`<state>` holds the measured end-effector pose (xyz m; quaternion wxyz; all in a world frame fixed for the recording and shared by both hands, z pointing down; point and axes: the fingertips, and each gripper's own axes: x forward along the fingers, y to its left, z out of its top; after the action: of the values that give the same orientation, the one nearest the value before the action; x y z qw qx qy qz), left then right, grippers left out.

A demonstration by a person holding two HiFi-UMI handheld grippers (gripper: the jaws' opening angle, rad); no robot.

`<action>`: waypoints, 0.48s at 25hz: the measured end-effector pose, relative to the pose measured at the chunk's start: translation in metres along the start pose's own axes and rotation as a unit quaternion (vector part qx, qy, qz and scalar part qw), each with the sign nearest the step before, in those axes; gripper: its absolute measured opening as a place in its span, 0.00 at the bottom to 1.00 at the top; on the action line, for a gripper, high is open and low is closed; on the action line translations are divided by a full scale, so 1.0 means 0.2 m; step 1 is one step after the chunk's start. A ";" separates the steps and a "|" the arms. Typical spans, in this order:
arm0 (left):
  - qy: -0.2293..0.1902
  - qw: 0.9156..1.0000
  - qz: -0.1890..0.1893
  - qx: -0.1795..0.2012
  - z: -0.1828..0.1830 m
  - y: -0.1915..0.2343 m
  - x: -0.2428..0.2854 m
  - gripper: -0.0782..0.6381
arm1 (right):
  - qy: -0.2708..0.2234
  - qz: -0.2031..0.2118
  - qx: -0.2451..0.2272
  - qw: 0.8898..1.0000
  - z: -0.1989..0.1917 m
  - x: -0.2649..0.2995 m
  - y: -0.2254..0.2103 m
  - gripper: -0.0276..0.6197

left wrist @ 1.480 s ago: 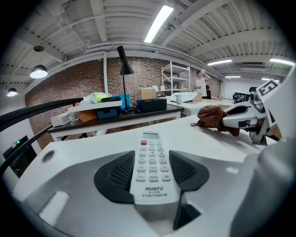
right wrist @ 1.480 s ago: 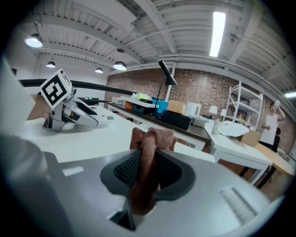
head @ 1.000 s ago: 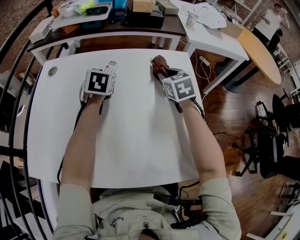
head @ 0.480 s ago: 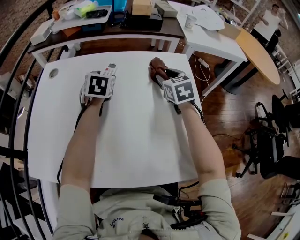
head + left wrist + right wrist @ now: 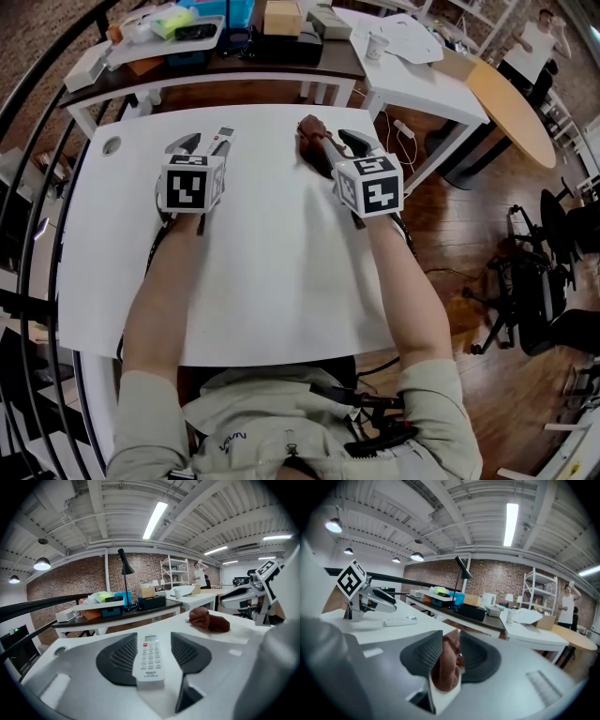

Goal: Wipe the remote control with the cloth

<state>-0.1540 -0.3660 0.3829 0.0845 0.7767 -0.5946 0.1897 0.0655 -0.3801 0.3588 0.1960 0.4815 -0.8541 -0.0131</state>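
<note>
The white remote control [image 5: 222,139] [image 5: 150,660] lies lengthwise between the pads of my left gripper [image 5: 202,141] [image 5: 152,634]. These jaws have just been closing, and they hold it a little above the white table [image 5: 281,281]. My right gripper [image 5: 330,142] [image 5: 451,634] is shut on the bunched brown cloth [image 5: 311,133] [image 5: 446,667]; its jaws have also just been closing on the cloth. The two grippers hang side by side near the table's far edge, a hand's width apart. In the right gripper view the remote control [image 5: 401,619] shows off to the left.
A dark side table [image 5: 234,52] loaded with boxes and bins stands just beyond the far edge. To the back right is a white table [image 5: 422,66] with a paper cup [image 5: 373,45]. A cable hole [image 5: 112,145] sits at the table's far left corner. Black railings run along the left.
Both grippers have come up off the table towards the head camera, the left with the remote control, the right with the cloth. Their fingers now show ahead of the marker cubes.
</note>
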 end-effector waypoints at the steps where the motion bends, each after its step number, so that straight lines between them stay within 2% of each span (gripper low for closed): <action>1: -0.013 1.000 -0.002 0.001 0.02 -0.02 -0.03 0.43 | -0.009 -0.002 -0.001 1.000 0.02 -0.03 0.01 0.20; 6: -0.067 0.998 -0.005 0.014 0.09 -0.10 -0.22 0.37 | -0.056 -0.009 -0.011 0.998 0.12 -0.22 0.08 0.10; 12: -0.132 0.991 -0.005 0.017 0.19 -0.18 -0.47 0.33 | -0.112 -0.011 -0.018 0.994 0.27 -0.44 0.17 0.05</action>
<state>-0.1322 -0.2856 0.3149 -0.0070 0.7992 -0.5934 0.0956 0.0599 -0.2991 0.2885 0.1078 0.4829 -0.8649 -0.0841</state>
